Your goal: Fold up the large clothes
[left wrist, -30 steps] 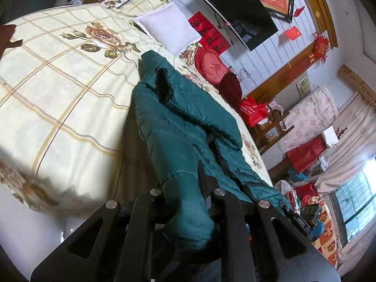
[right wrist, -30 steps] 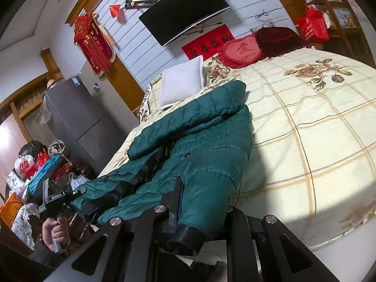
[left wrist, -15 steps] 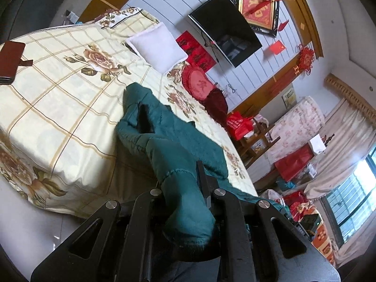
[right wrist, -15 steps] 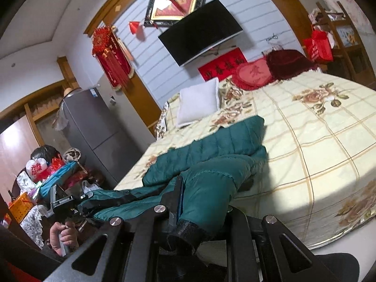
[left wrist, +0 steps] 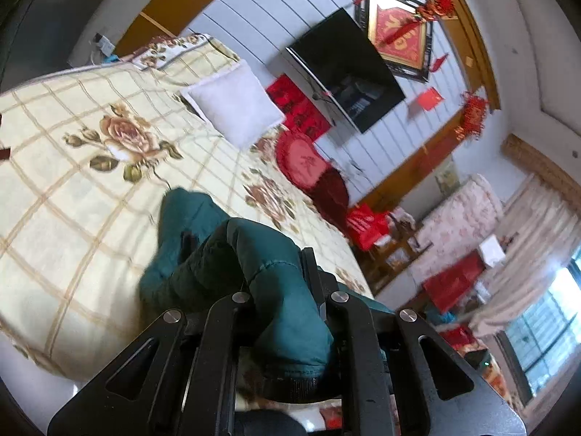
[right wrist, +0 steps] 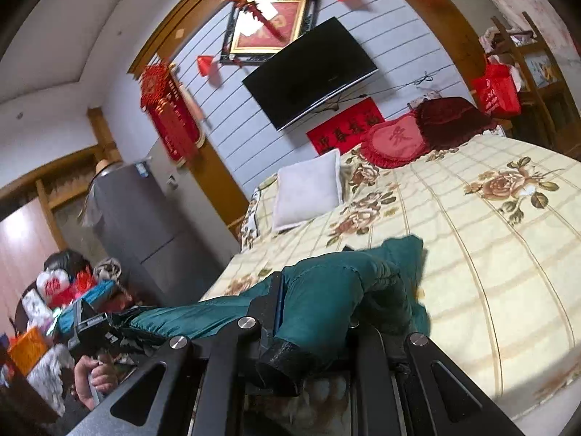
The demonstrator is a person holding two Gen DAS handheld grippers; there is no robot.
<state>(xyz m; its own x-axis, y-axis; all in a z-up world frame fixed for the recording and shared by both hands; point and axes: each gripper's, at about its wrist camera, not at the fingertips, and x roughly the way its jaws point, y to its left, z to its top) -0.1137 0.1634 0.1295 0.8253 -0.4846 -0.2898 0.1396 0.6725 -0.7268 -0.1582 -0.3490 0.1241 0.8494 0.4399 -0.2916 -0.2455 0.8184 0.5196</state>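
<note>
Teal puffer jacket (left wrist: 232, 254) hangs btwn both grippers, stretched across lower frame, far end draped on bed (left wrist: 72, 181) edge.
Left gripper (left wrist: 279, 312) clamped on one sleeve cuff, bottom centre of left view.
Right gripper (right wrist: 312, 327) clamped on other cuff (right wrist: 283, 359), bottom centre of right view.
Long axis runs gripper to gripper, body sagging toward bed ahead; both equally near.
Jacket quilted, bulky, glossy, dark ribbed cuffs; prob slippery.
Next likely: carry forward, lay flat on bed.
Hand (right wrist: 90, 378) w/ left gripper shows lower left of right view.
</note>
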